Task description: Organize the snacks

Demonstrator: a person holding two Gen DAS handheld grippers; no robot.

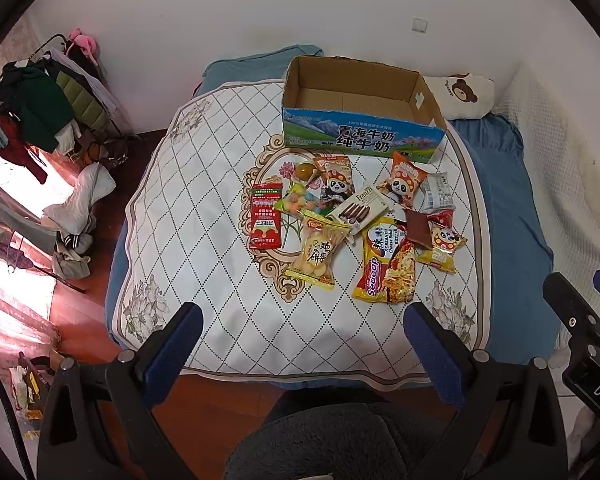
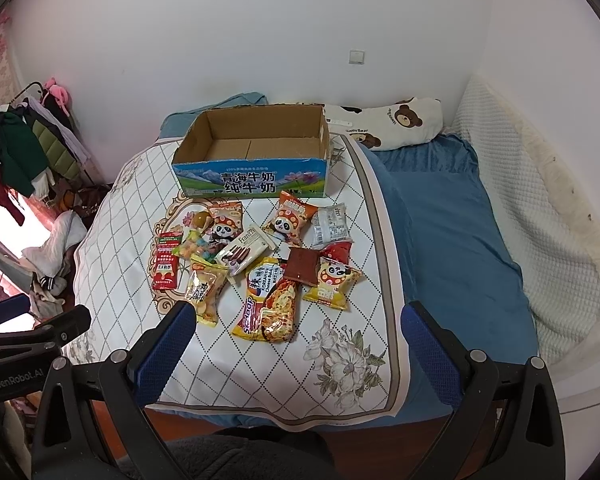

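Note:
Several snack packets lie in a loose pile on a white quilted mat (image 1: pixel 204 200) on the bed: a red sachet (image 1: pixel 265 216), a yellow biscuit bag (image 1: pixel 318 254), a Sedaap noodle pack (image 1: pixel 384 268), a Franzzi box (image 1: pixel 360 208), panda bags (image 1: pixel 405 184) and a brown bar (image 1: pixel 418 230). Behind them stands an empty open cardboard milk box (image 1: pixel 360 136). My left gripper (image 1: pixel 302 344) hovers open above the mat's near edge, nothing between its fingers. My right gripper (image 2: pixel 298 340) is open too, just short of the noodle pack (image 2: pixel 268 304) and the box (image 2: pixel 252 176).
A bear-print pillow (image 2: pixel 396 122) and blue bedding (image 2: pixel 452 216) lie to the right, with a white blanket (image 2: pixel 540 216) by the wall. A clothes rack (image 1: pixel 40 100) and heaped clothes on the wooden floor (image 1: pixel 92 300) are at the left. A dark fleece sleeve (image 1: pixel 340 440) fills the bottom.

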